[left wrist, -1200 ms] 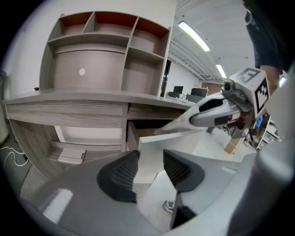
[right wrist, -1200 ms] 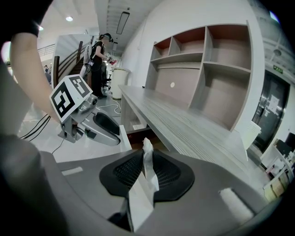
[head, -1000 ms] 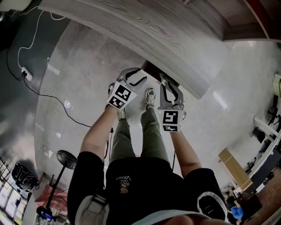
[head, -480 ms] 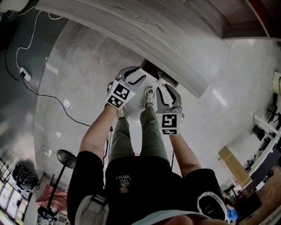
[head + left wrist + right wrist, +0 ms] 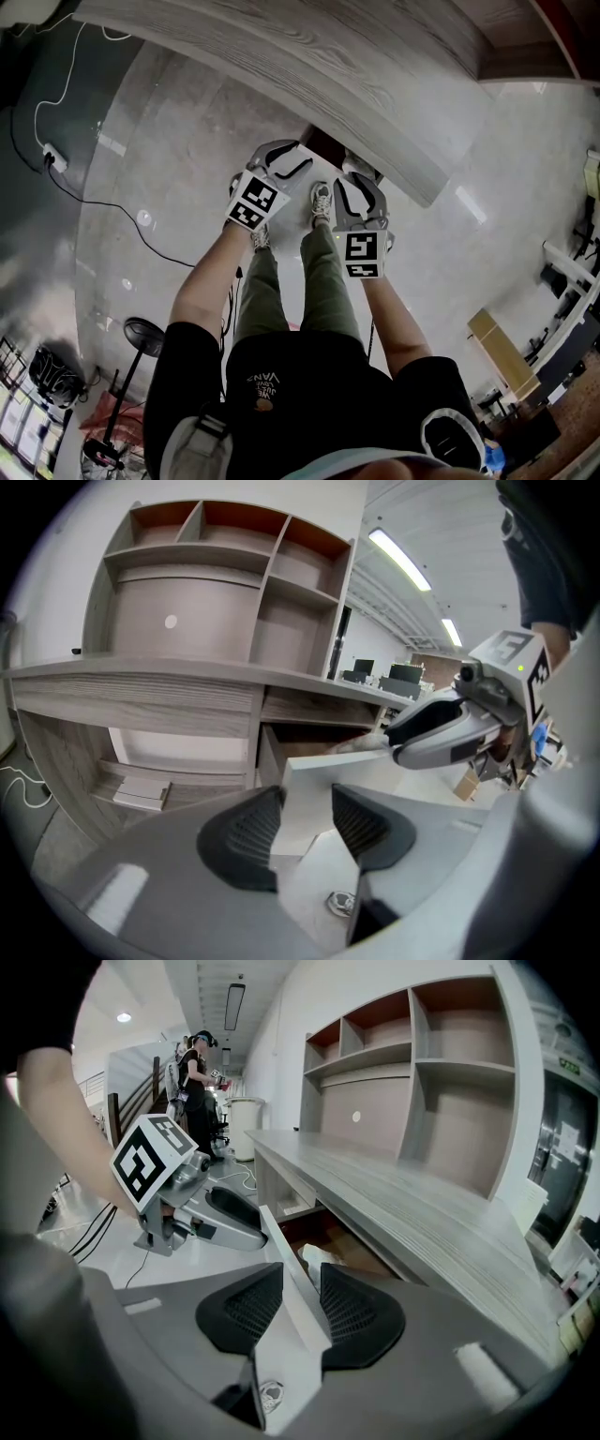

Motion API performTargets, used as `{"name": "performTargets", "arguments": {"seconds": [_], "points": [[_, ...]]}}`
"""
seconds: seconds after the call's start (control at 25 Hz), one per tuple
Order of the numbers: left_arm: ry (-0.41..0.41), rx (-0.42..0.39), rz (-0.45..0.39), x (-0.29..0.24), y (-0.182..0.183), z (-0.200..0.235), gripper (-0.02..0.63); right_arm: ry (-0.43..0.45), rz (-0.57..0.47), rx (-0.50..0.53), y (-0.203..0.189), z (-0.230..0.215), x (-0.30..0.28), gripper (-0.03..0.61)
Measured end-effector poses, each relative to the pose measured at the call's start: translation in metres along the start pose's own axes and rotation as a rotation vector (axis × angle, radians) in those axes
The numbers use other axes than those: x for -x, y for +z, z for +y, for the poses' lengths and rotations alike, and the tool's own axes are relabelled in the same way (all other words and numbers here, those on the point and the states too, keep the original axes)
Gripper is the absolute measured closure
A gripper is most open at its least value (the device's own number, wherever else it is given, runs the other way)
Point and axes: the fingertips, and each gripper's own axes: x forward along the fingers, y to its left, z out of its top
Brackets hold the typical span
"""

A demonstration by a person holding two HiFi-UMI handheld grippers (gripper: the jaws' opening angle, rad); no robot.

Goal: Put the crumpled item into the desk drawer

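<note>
The desk drawer (image 5: 342,1241) stands pulled out under the grey wooden desk top (image 5: 309,56). A white crumpled item (image 5: 317,1258) lies inside it. My right gripper (image 5: 302,1283) is open, its jaws straddling the drawer's thin white front panel (image 5: 279,1237) from above. My left gripper (image 5: 306,803) is open too, with the left end of that panel (image 5: 323,775) between its jaws. In the head view both grippers sit at the desk edge, left gripper (image 5: 281,157) and right gripper (image 5: 358,173), with the dark drawer opening (image 5: 323,145) between them.
Open shelving (image 5: 412,1072) rises behind the desk. The person's legs and shoes (image 5: 322,202) stand just below the drawer. A cable runs to a floor socket (image 5: 54,157) on the left. Another person (image 5: 199,1082) stands far off. A cardboard box (image 5: 502,361) lies at the right.
My right gripper has shifted slightly forward toward the desk edge and over the drawer front. The left gripper has hardly moved.
</note>
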Motion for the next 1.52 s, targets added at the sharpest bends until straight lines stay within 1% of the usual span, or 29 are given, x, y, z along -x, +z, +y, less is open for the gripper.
{"name": "performTargets", "arguments": {"seconds": [0.08,0.2,0.52,0.8,1.0,1.4,1.44,1.52], "points": [[-0.003,0.001,0.0,0.0,0.0,0.0,0.391,0.006,0.009,-0.001,0.0,-0.001,-0.004,0.456],[-0.007,0.002,0.0,-0.001,0.0,-0.001,0.391,0.015,0.023,-0.001,-0.002,-0.002,-0.008,0.442],[-0.007,0.004,0.008,-0.001,0.0,0.0,0.391,0.013,0.017,-0.006,-0.001,-0.003,-0.004,0.442],[-0.008,-0.004,-0.004,0.006,0.01,-0.002,0.391,-0.005,-0.029,-0.044,0.012,-0.009,0.009,0.442],[0.012,-0.006,-0.042,0.019,0.025,-0.002,0.391,-0.022,-0.07,-0.068,0.023,-0.012,0.019,0.443],[0.061,0.031,-0.142,0.062,0.056,-0.007,0.393,-0.088,-0.123,-0.108,0.038,-0.018,0.044,0.449],[0.064,0.036,-0.152,0.067,0.059,-0.009,0.393,-0.092,-0.131,-0.111,0.04,-0.018,0.047,0.457],[0.069,0.04,-0.172,0.076,0.066,-0.013,0.415,-0.104,-0.146,-0.118,0.044,-0.018,0.054,0.506]]}}
